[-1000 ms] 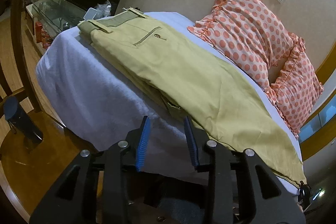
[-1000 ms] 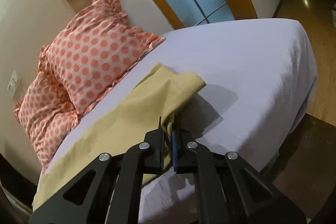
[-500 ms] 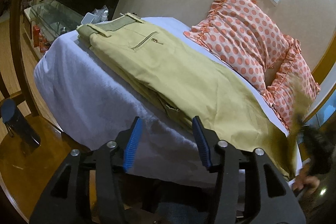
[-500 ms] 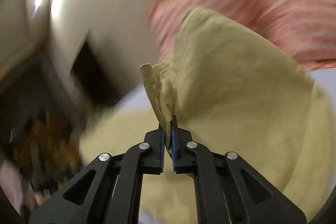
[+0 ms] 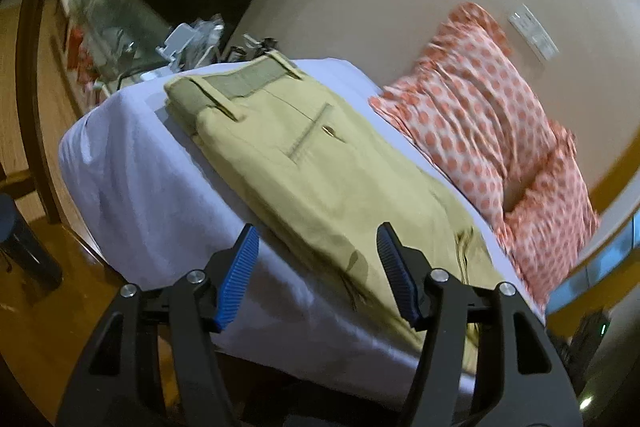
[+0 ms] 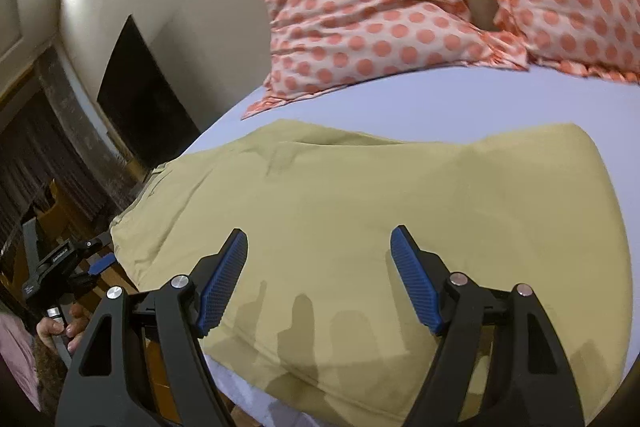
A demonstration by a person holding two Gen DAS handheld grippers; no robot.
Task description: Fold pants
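The khaki pants (image 5: pixel 320 179) lie folded on the white bed (image 5: pixel 132 167), waistband at the far left end, with belt loops and a back pocket showing. My left gripper (image 5: pixel 316 267) is open and empty, just in front of the pants' near edge. In the right wrist view the pants (image 6: pixel 360 211) lie as a wide folded slab across the sheet. My right gripper (image 6: pixel 320 275) is open and empty, hovering over the near part of the fabric. The left gripper also shows at the left edge there (image 6: pixel 60 267), held by a hand.
Two orange polka-dot pillows (image 5: pixel 480 115) lean on the wall behind the pants, also in the right wrist view (image 6: pixel 380 7). A glass-topped side table (image 5: pixel 120 27) with clutter stands past the bed's far left end. A dark cylinder (image 5: pixel 24 251) stands on the wooden floor.
My right gripper, shut on the pants' leg end a second ago, carried it over the pants and let go; it is now open. My left gripper opened wider and moved closer.
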